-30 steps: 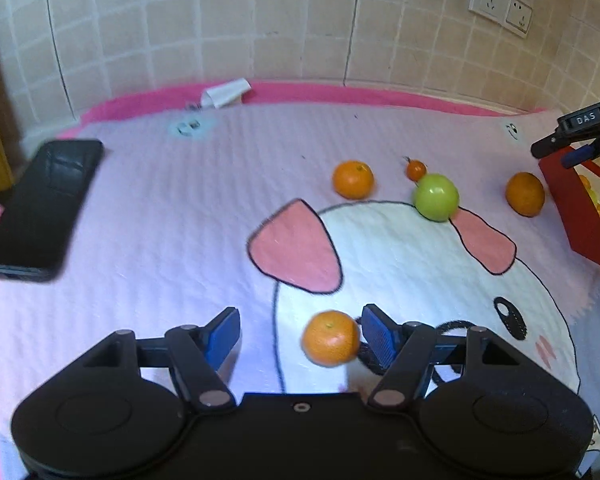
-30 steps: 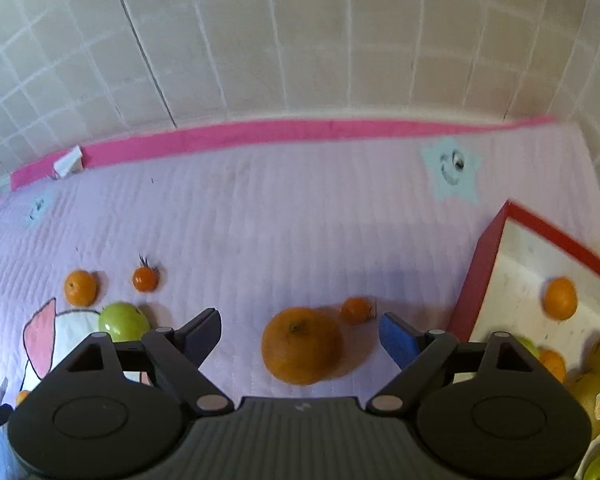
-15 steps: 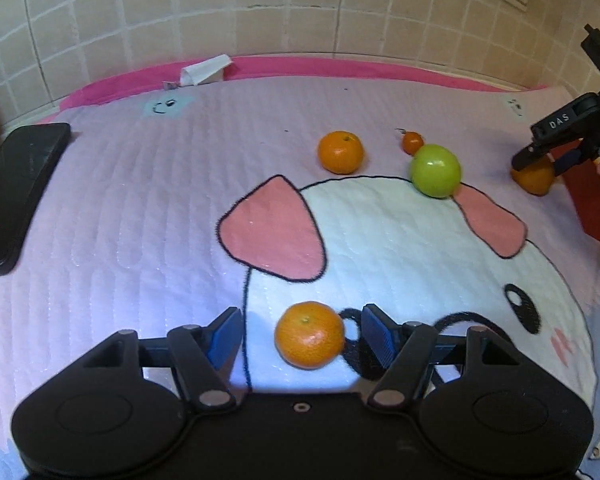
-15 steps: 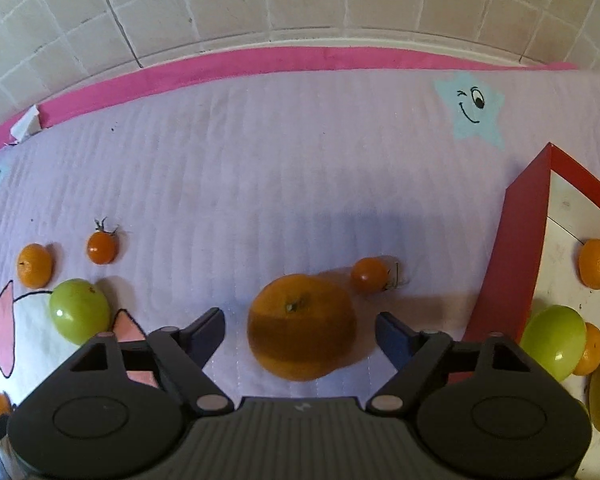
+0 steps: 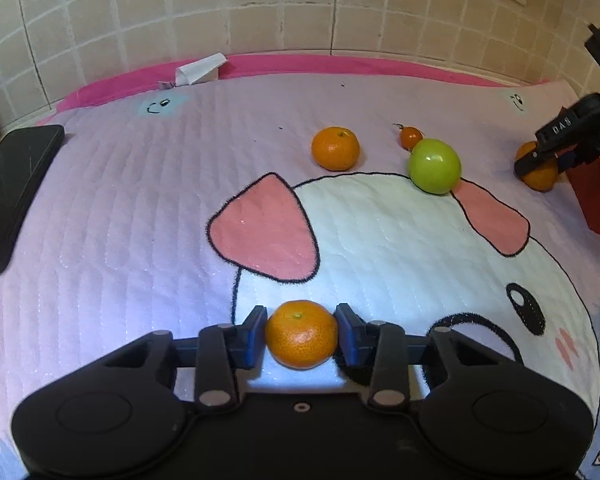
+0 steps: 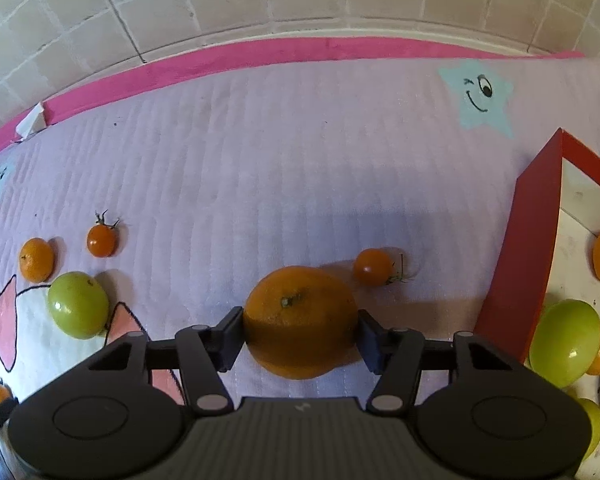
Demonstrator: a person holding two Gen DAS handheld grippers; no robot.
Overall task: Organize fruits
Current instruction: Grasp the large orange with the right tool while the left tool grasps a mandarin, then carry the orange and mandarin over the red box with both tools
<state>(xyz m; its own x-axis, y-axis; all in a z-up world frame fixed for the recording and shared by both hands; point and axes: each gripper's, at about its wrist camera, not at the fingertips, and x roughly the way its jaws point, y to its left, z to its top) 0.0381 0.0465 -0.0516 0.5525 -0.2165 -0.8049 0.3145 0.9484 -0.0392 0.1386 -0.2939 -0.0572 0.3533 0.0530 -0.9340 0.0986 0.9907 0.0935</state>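
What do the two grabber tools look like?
The left gripper is black plastic with two round discs on its body, silver rivets and blue pads. The right gripper matches it, with a ribbed grey middle; from the left camera, white letters show on its side.

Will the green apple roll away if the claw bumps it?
Probably. The green apple is round and lies loose on the soft quilt, so a nudge could roll it. The padding may stop it soon. Its glossy skin looks slippery.
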